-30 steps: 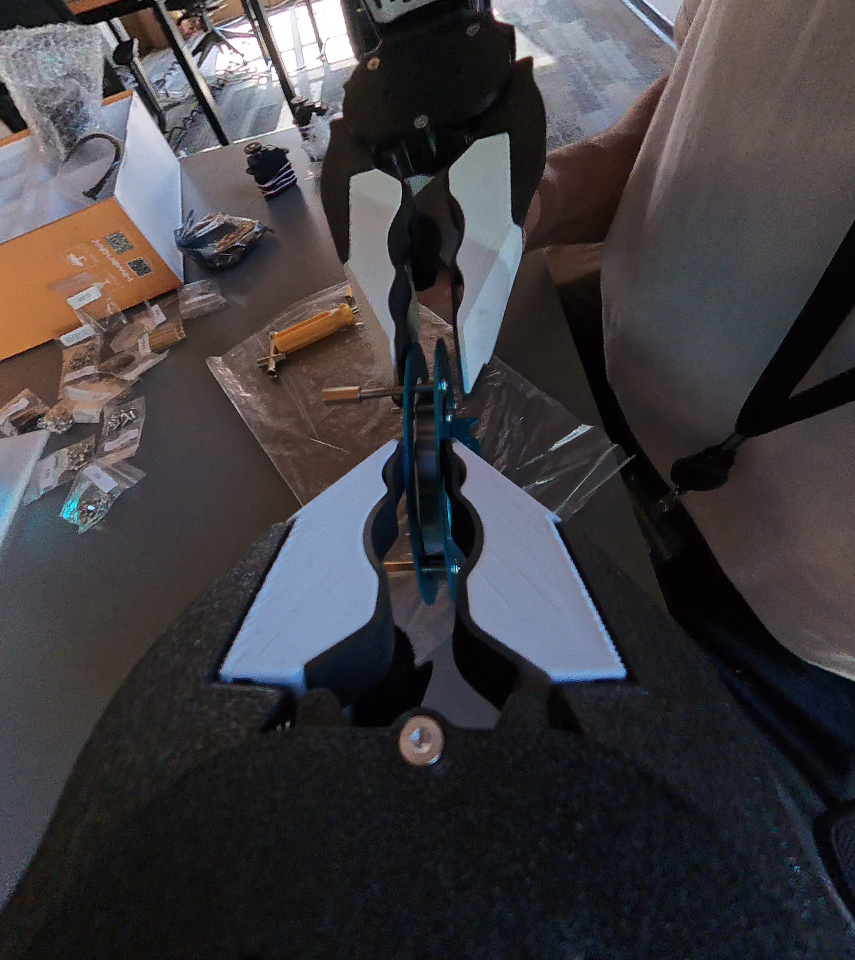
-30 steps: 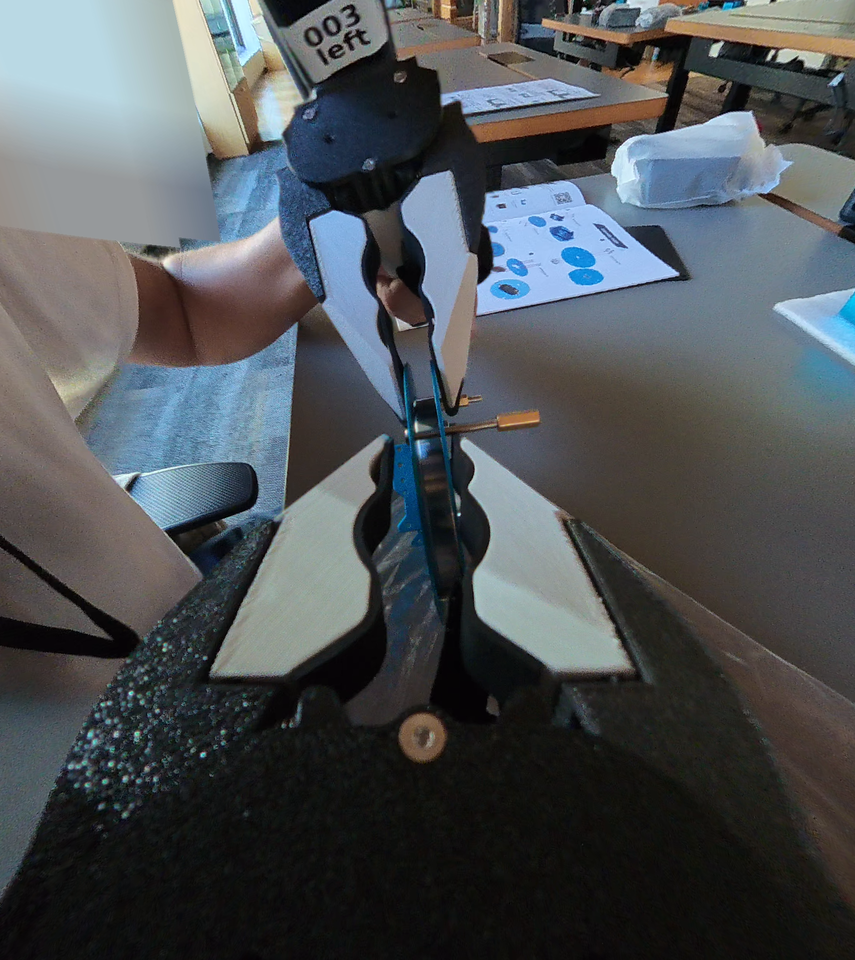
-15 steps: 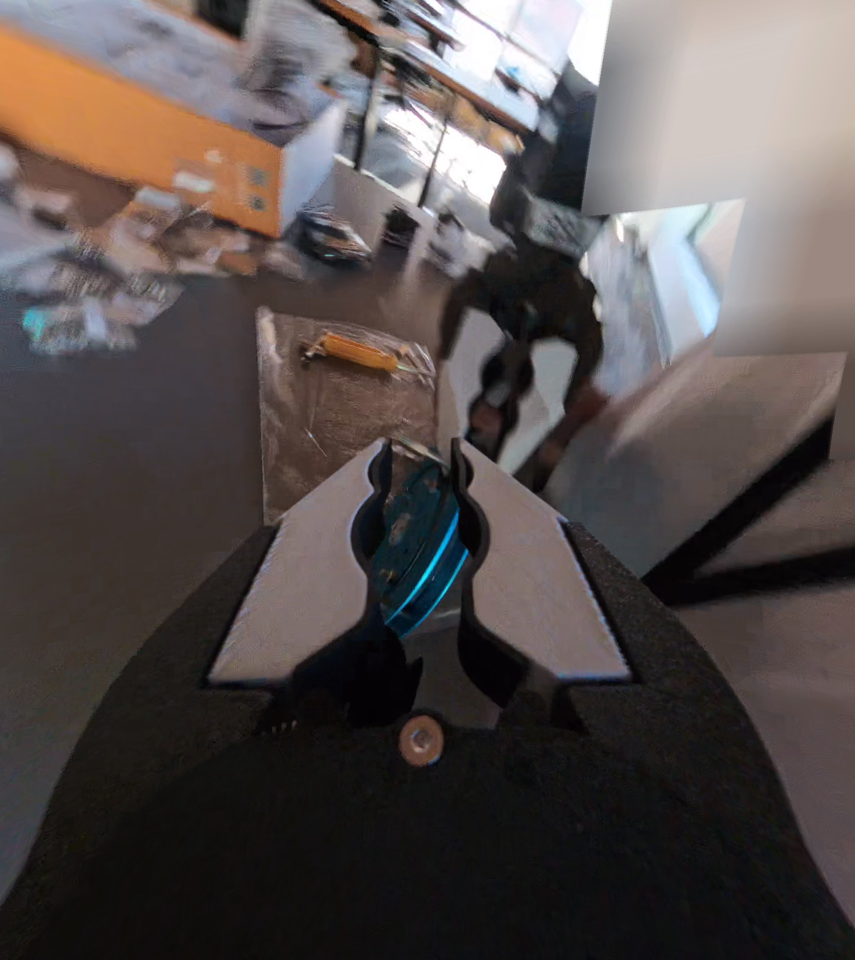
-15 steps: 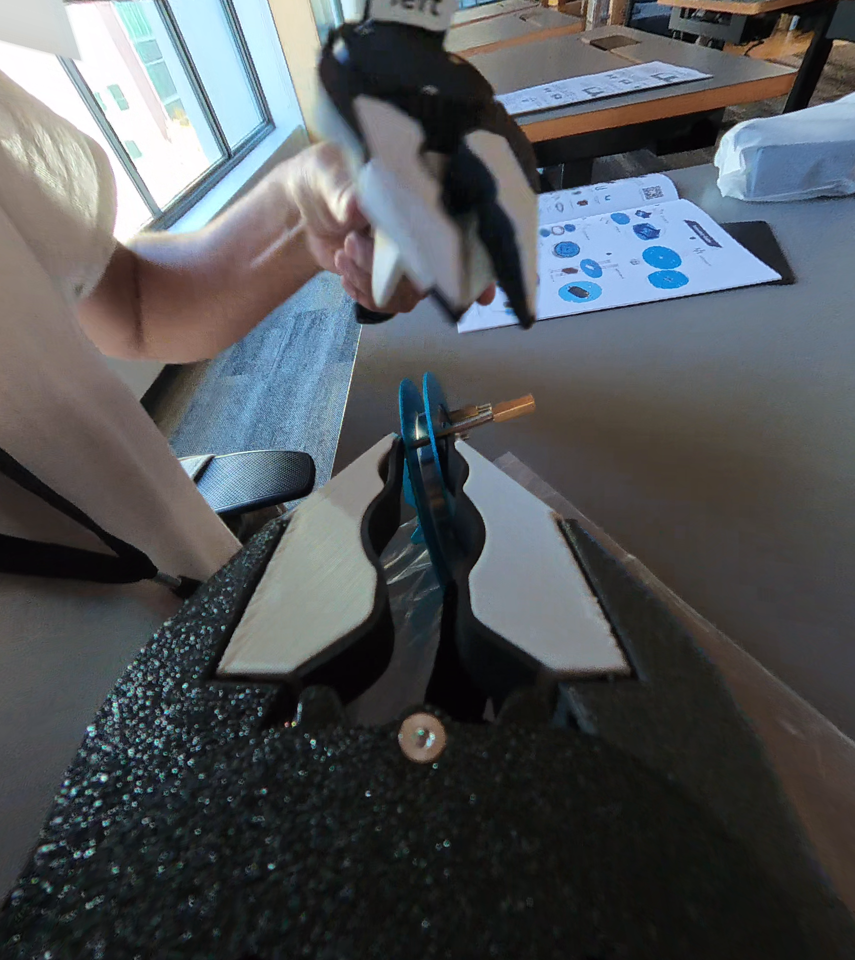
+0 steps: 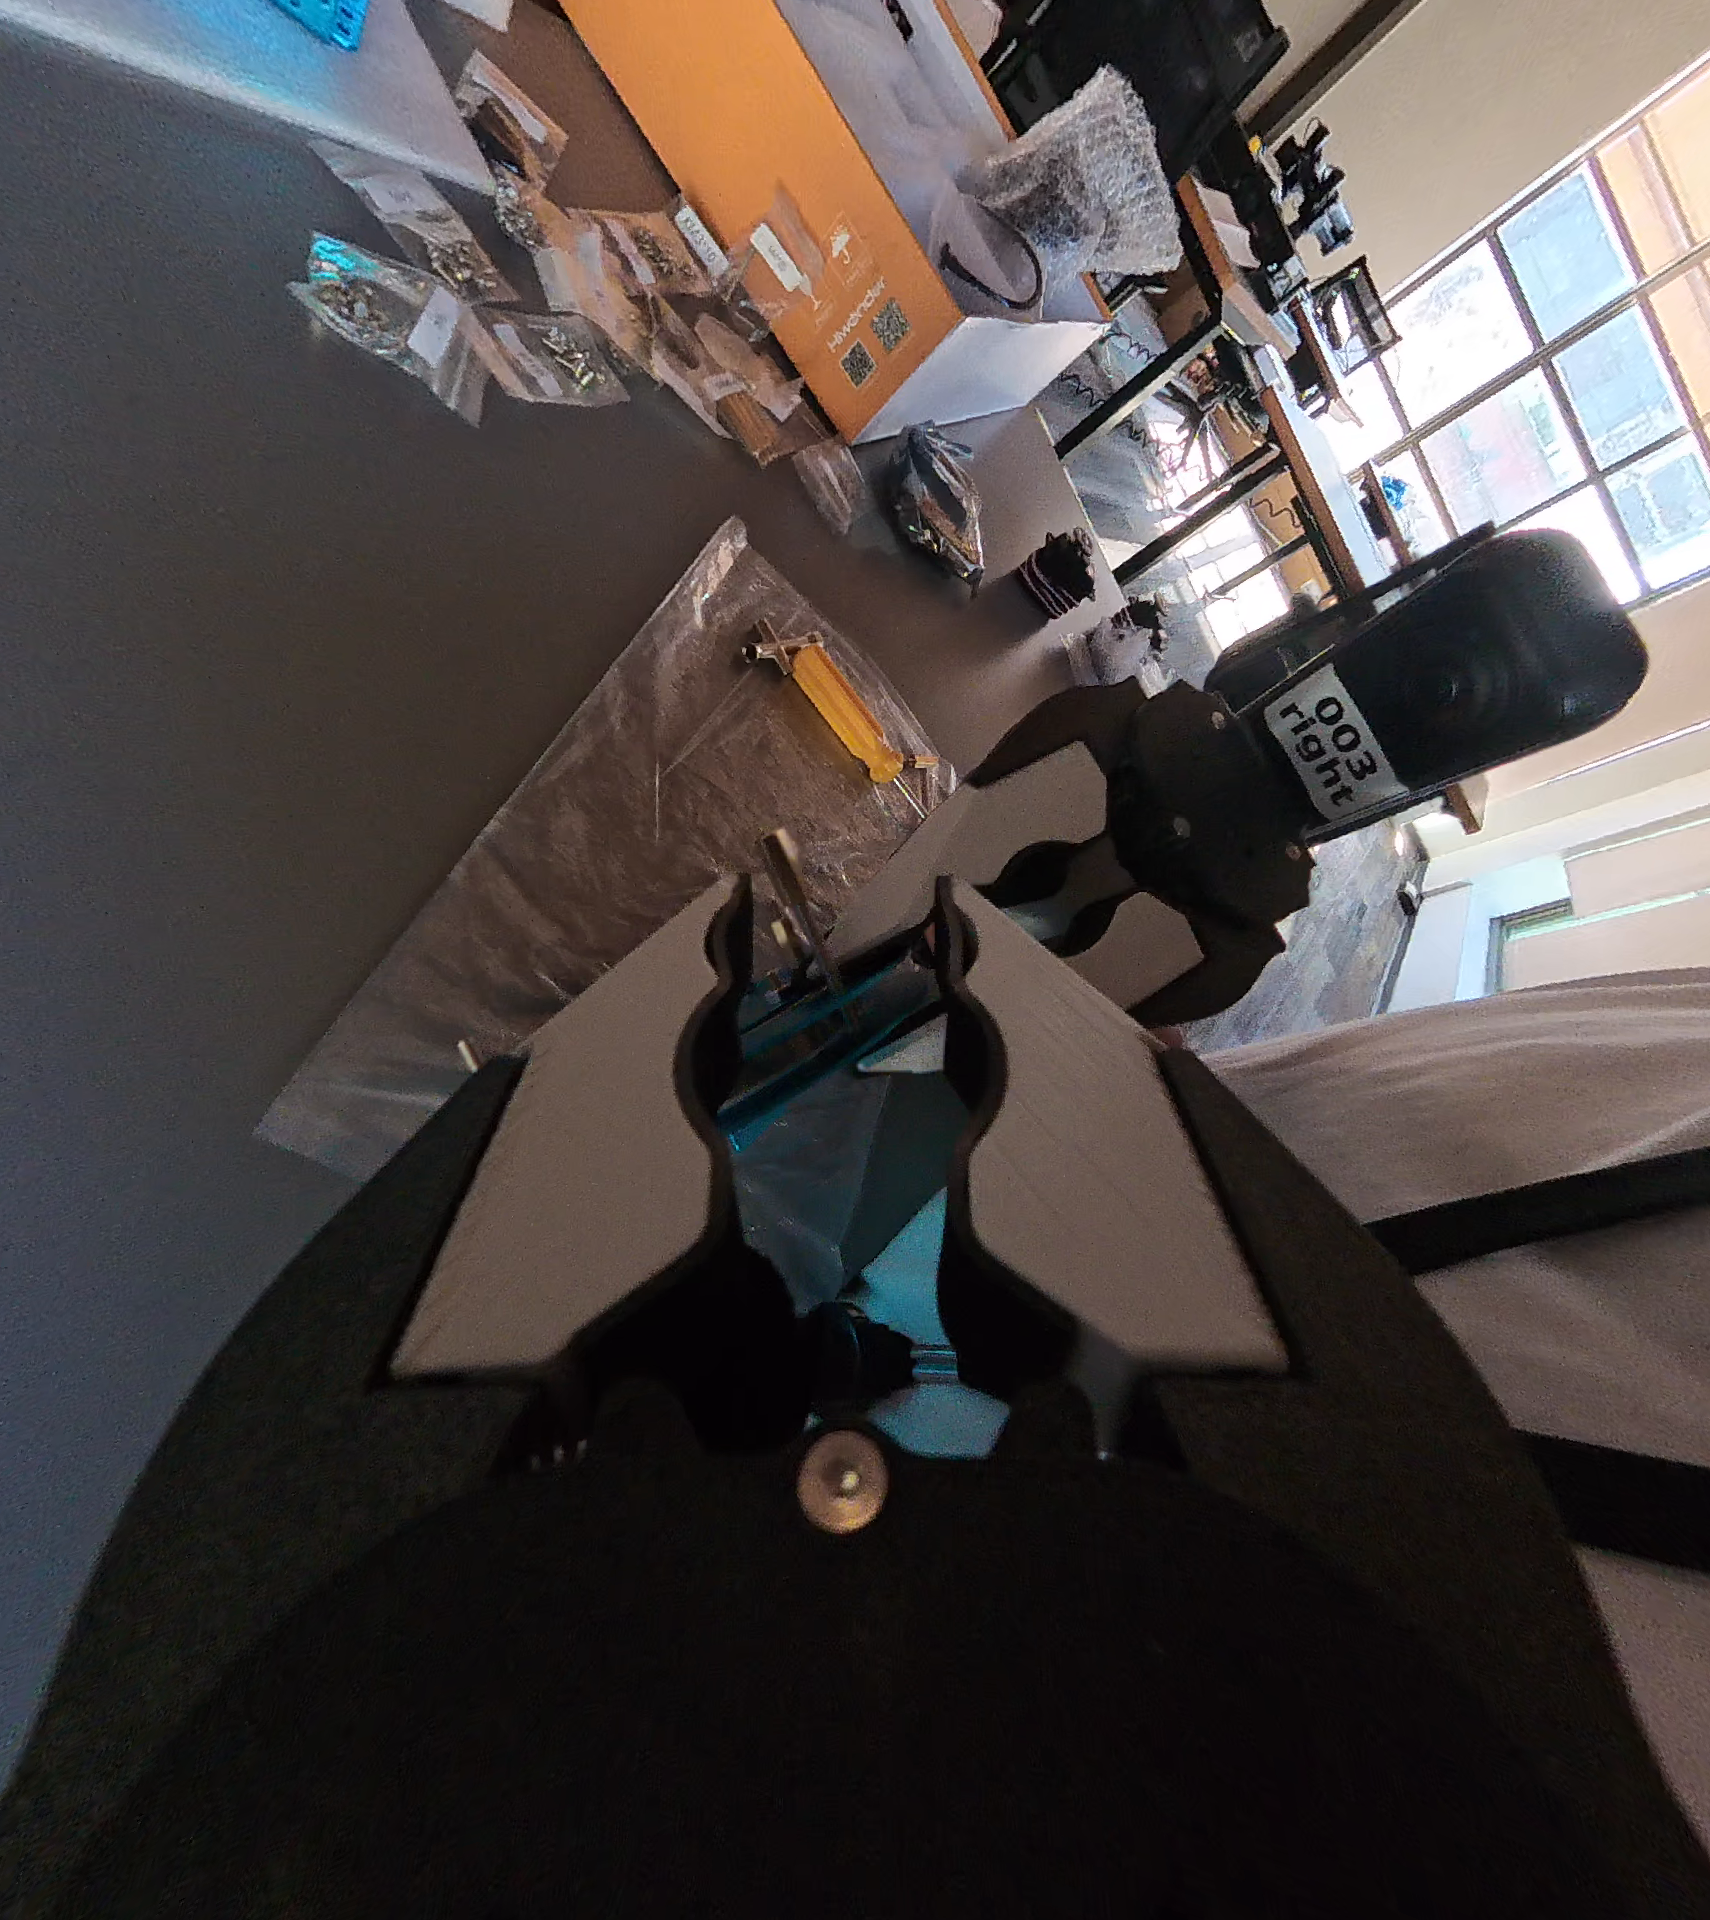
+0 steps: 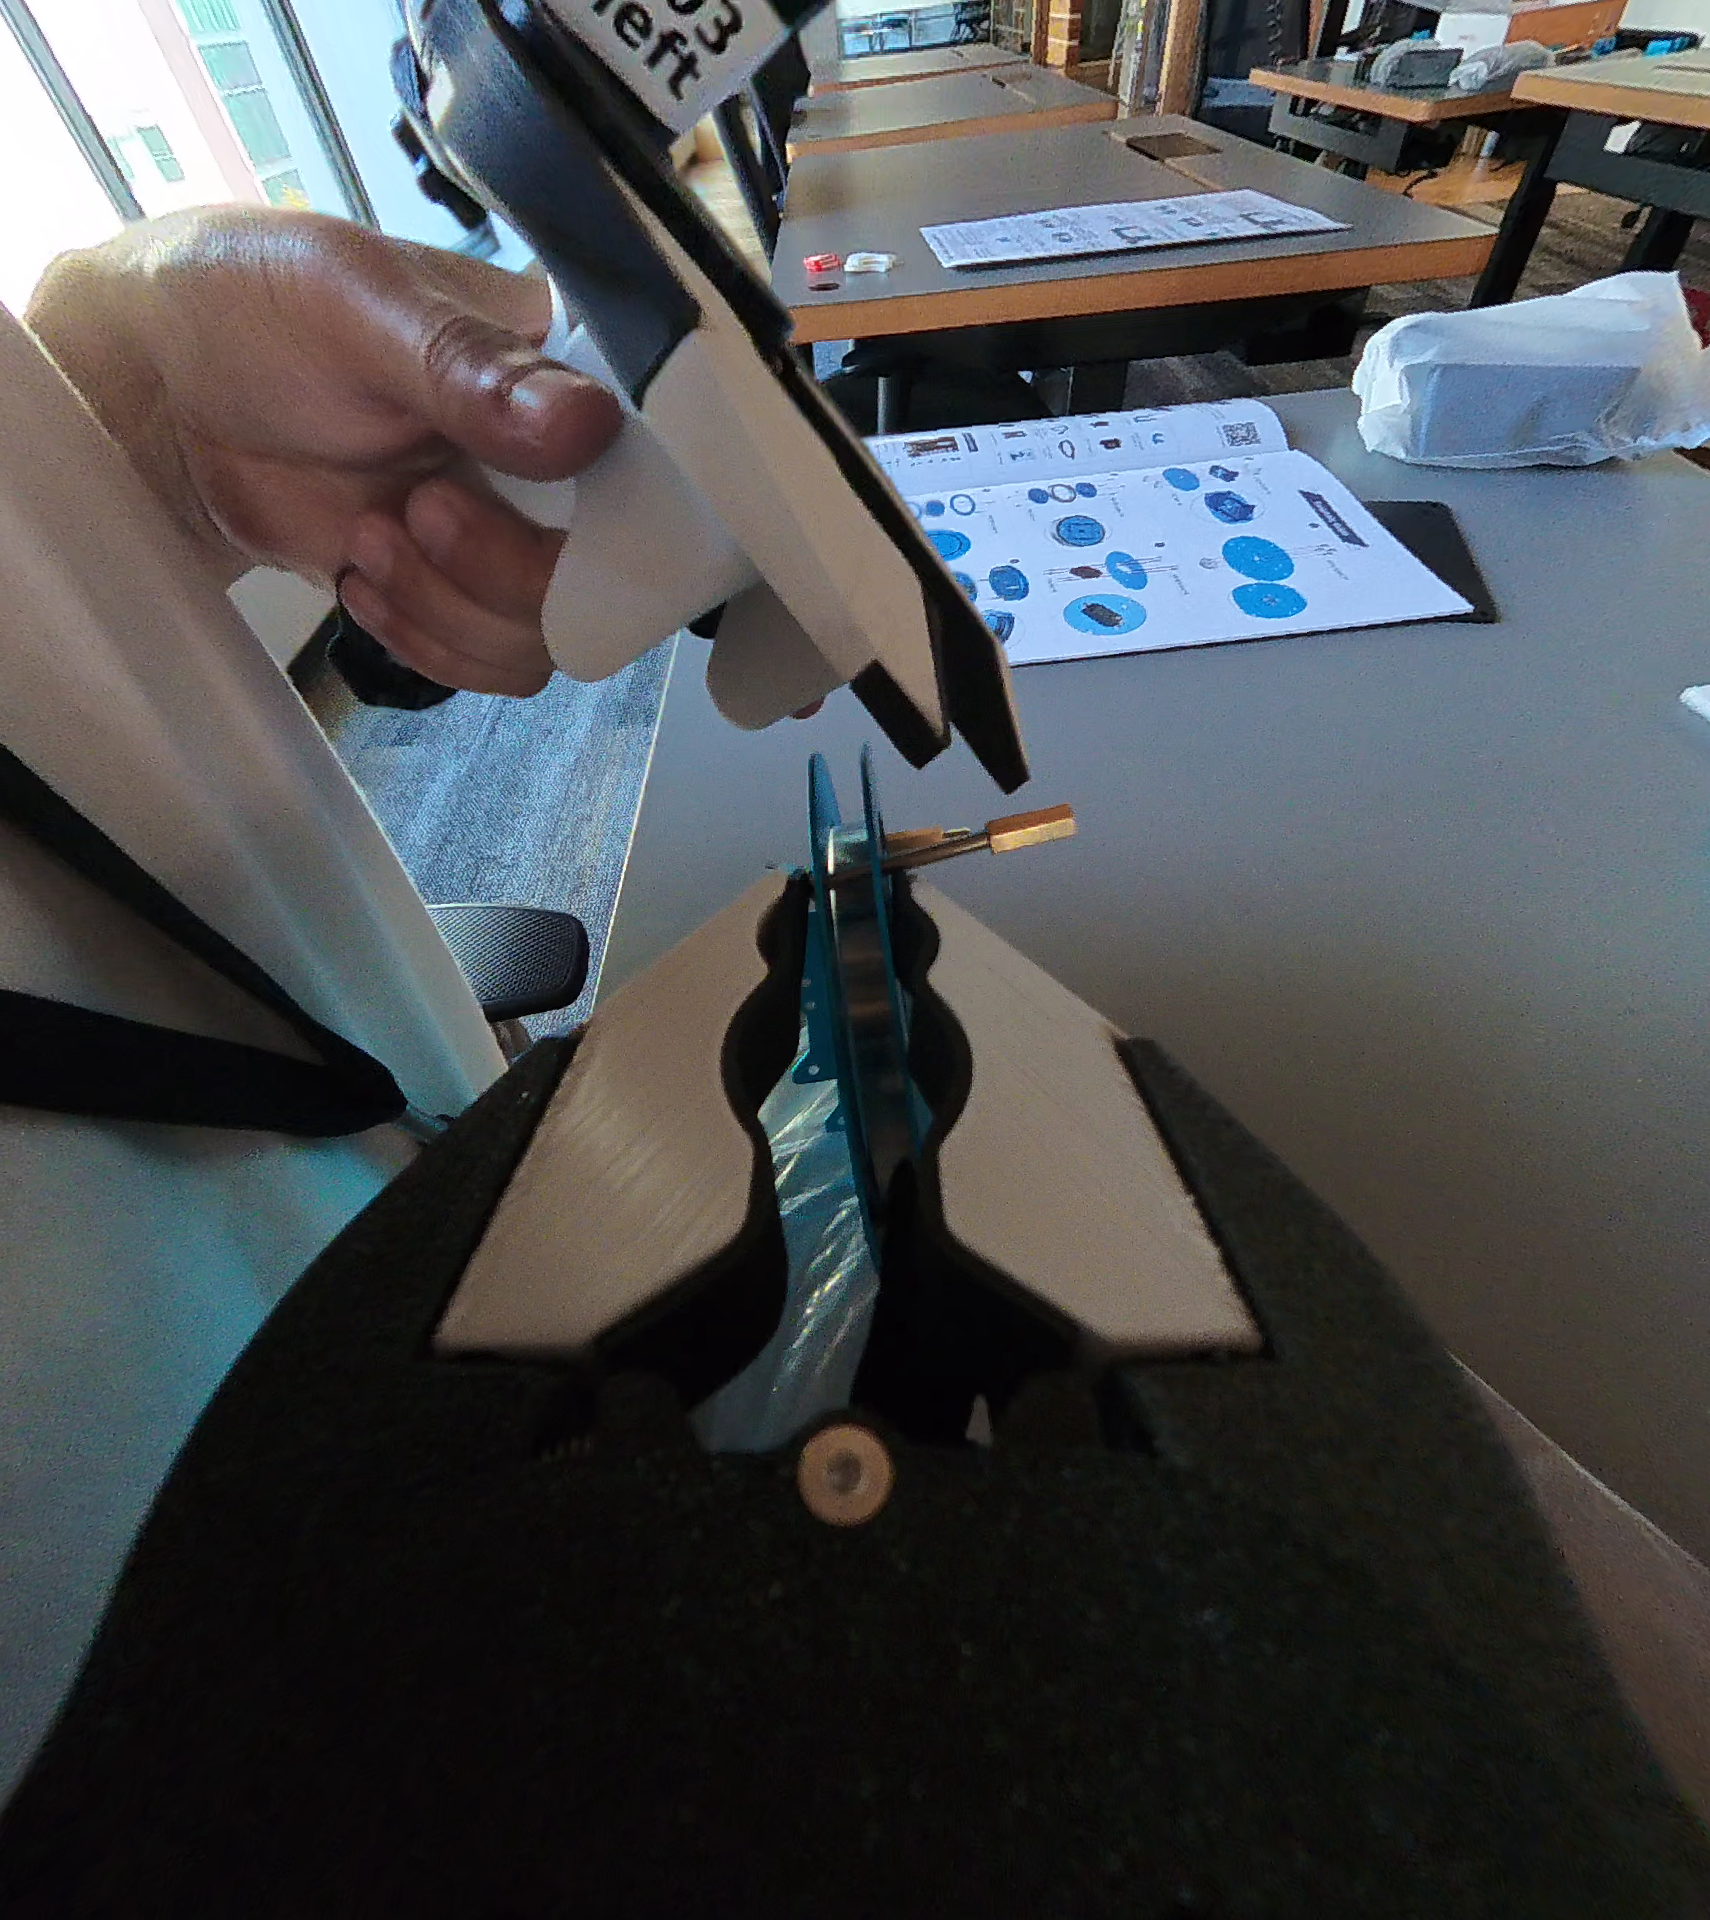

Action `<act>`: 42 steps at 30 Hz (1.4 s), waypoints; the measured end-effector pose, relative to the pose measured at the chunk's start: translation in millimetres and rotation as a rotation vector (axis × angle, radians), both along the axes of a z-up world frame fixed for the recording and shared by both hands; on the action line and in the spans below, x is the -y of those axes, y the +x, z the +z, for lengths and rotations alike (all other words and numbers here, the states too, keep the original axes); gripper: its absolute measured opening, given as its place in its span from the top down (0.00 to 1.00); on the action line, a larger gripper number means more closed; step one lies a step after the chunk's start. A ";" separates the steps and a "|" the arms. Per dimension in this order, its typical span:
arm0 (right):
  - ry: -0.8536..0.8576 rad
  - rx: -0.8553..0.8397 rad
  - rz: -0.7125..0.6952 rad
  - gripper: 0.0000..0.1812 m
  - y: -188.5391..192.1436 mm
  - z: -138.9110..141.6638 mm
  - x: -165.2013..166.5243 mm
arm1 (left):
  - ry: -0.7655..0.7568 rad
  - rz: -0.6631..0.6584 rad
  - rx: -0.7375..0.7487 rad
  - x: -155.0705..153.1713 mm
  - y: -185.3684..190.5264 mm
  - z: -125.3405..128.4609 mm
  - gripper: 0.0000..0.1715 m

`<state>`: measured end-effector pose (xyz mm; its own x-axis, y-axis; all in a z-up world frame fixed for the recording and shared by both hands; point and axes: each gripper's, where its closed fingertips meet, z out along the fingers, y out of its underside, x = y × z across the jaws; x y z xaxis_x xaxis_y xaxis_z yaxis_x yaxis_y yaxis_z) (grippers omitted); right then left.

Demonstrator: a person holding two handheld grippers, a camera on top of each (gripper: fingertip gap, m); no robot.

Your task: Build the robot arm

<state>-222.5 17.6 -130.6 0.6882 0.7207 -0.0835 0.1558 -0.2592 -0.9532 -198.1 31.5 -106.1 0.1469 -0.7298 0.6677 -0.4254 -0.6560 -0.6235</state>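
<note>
My right gripper (image 6: 856,894) is shut on a blue two-disc assembly (image 6: 861,1039), held on edge above the grey table (image 6: 1402,935). A brass standoff (image 6: 1033,828) on a bolt sticks out of the assembly to the right. My left gripper (image 6: 965,764) hangs just above the discs' top edge, tilted, apart from them, with a hand (image 6: 342,447) on it. In the left wrist view my left gripper (image 5: 840,904) is open and empty. The blue assembly (image 5: 820,1023) shows behind its fingers, held by the right gripper (image 5: 1027,883).
A clear plastic bag (image 5: 570,883) with a yellow-handled screwdriver (image 5: 840,707) lies on the table. Beyond it are small bags of screws (image 5: 477,312) and an orange box (image 5: 778,177). An open instruction booklet (image 6: 1173,530) and a white wrapped parcel (image 6: 1537,384) lie farther off. The person's torso (image 6: 103,727) is close on the left.
My left gripper let go of the blue assembly, opened, lifted off it and rolled onto its side. My right gripper keeps hold of the assembly.
</note>
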 end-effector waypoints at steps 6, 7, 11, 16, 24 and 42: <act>0.010 0.015 0.013 0.92 -3.8 -0.4 3.2 | -0.039 -0.048 -0.046 3.7 6.6 -7.4 0.80; 0.001 0.003 0.016 0.92 -3.2 -0.3 3.5 | -0.047 -0.030 -0.041 -0.4 5.1 -6.4 0.80; 0.004 0.004 0.013 0.92 -2.1 -0.5 3.6 | -0.028 -0.028 -0.023 -1.4 -0.3 3.4 0.80; 0.007 0.011 0.013 0.92 -3.3 -1.3 4.0 | -0.092 -0.063 -0.009 5.7 6.2 -0.2 0.81; 0.013 0.020 0.026 0.92 -7.5 -1.5 5.1 | -0.057 -0.062 -0.037 2.8 0.4 -1.2 0.84; 0.019 0.017 0.024 0.93 -4.0 -2.4 8.1 | -0.088 -0.064 -0.077 -23.2 -7.6 -30.3 0.96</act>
